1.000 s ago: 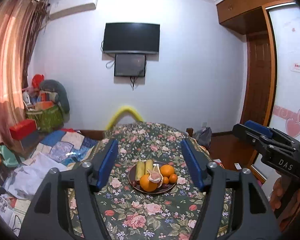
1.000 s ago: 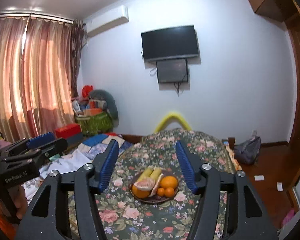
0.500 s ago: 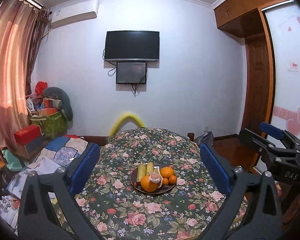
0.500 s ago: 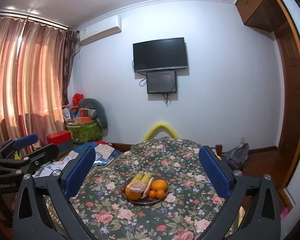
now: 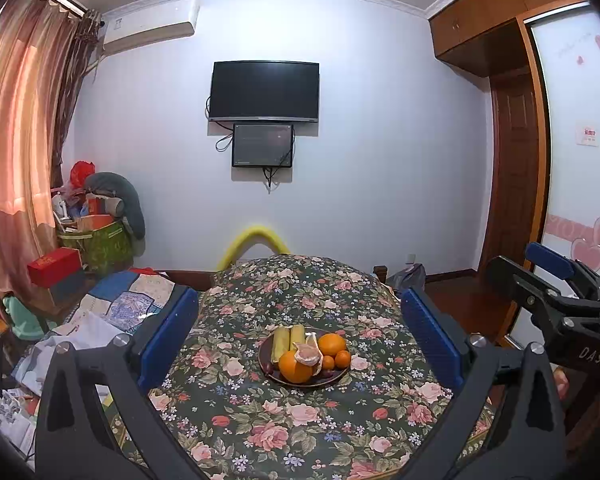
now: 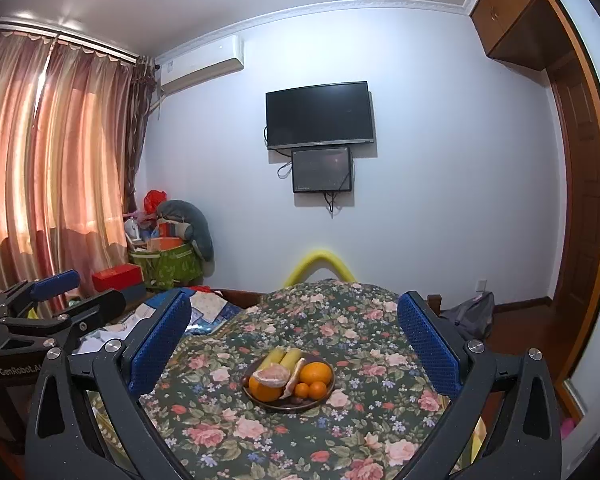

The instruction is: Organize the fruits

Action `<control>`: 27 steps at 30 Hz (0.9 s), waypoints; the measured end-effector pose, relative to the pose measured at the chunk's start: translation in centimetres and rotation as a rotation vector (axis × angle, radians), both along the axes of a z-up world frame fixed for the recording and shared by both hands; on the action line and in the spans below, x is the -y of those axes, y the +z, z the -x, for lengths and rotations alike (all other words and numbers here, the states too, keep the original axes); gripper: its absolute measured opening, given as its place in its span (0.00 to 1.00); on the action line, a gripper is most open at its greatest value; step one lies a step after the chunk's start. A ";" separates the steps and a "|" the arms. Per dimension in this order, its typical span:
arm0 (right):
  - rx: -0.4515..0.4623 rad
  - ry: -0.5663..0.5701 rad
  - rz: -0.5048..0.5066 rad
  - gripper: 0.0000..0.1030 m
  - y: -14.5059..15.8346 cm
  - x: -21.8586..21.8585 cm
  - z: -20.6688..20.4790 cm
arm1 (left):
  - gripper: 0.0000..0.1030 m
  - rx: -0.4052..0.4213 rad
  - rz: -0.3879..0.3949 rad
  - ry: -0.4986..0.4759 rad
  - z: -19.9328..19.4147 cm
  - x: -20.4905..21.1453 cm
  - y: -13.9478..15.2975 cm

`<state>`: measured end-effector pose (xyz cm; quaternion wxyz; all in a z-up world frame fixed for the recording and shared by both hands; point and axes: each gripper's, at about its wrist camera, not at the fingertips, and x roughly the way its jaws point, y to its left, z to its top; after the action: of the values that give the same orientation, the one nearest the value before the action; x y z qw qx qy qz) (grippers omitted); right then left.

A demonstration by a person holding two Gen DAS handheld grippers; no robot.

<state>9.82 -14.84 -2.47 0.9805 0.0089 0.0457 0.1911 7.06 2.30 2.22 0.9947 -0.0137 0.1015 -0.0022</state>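
A dark plate (image 5: 332,378) (image 6: 284,409) sits mid-table on the floral cloth (image 5: 300,432). It holds a large orange (image 5: 296,366) (image 6: 265,390), a second orange (image 5: 332,344) (image 6: 316,374), small tangerines (image 5: 342,358) (image 6: 318,390), a peeled citrus piece (image 5: 308,354) (image 6: 274,374) and two yellow pieces (image 5: 284,338) (image 6: 284,358). My left gripper (image 5: 298,300) is open, short of the plate, with nothing between its blue pads. My right gripper (image 6: 294,304) is likewise wide open and empty, and shows at the right of the left wrist view (image 5: 560,292).
A yellow foam arch (image 5: 256,236) rises behind the table. A quilt and papers (image 5: 120,308) lie to the left, with a green box of clutter (image 5: 100,244) in the corner. A grey bag (image 6: 472,316) and wooden doors (image 5: 516,184) are on the right.
Both grippers' jaws have spread from half open to wide open. Both views now sit a little farther back from the plate, with more ceiling showing.
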 end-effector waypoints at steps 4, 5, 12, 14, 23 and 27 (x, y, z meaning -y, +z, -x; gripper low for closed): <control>-0.001 0.000 0.000 1.00 0.1 0.1 0.1 | 1.00 0.002 -0.007 -0.002 0.1 0.2 0.1; -0.001 0.000 -0.001 1.00 0.1 0.1 0.1 | 1.00 0.002 -0.008 -0.002 0.1 0.3 0.1; -0.002 -0.001 -0.002 1.00 0.2 0.1 0.2 | 1.00 0.004 -0.004 -0.006 0.2 0.5 0.2; -0.004 -0.001 -0.003 1.00 0.2 0.1 0.2 | 1.00 0.003 -0.005 -0.006 0.2 0.5 0.2; -0.004 -0.002 -0.001 1.00 0.3 0.2 0.2 | 1.00 0.002 -0.003 -0.008 0.1 0.6 0.3; -0.003 -0.004 -0.001 1.00 0.3 0.1 0.2 | 1.00 0.001 -0.003 -0.008 0.1 0.5 0.3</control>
<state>9.64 -14.98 -2.22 0.9807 0.0100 0.0473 0.1893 6.97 1.75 2.50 0.9948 -0.0116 0.1010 -0.0062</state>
